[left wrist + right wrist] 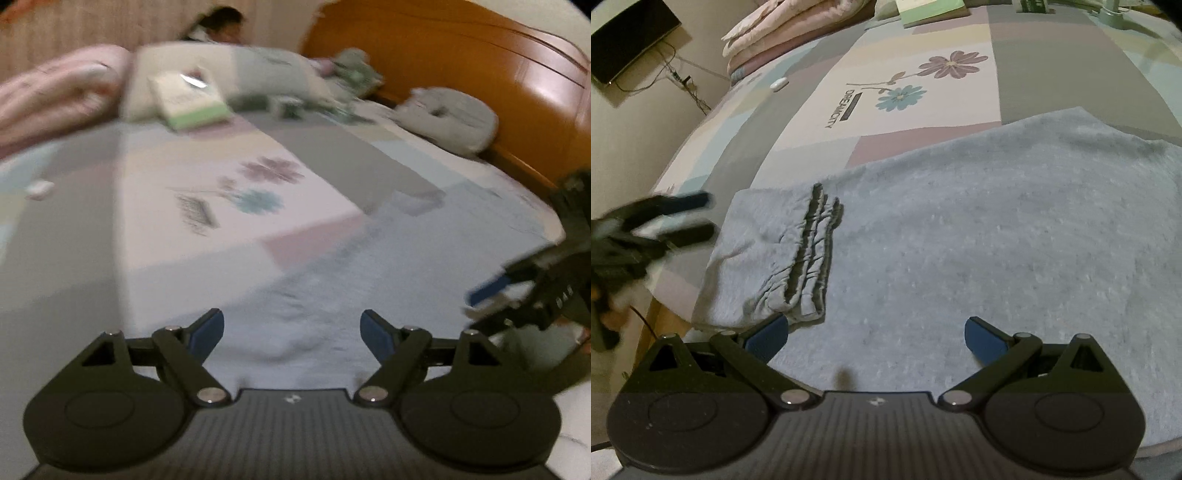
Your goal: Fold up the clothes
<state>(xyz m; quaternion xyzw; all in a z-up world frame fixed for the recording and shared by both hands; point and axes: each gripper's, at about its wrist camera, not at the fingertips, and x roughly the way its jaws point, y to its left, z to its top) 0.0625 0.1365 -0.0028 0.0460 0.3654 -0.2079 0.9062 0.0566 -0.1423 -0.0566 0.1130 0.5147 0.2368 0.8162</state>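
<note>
Your bed [746,122], covered by a patchwork sheet with printed flowers, carries the pale blue fleece garment [979,236] spread flat near its edge, elastic waistband [812,254] bunched at one end. Your left gripper [291,334] and right gripper [875,334] both hover over it, jaws wide and empty.

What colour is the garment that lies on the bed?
Light blue-grey garment, with a darker gathered waistband; the right wrist view shows it best.
</note>
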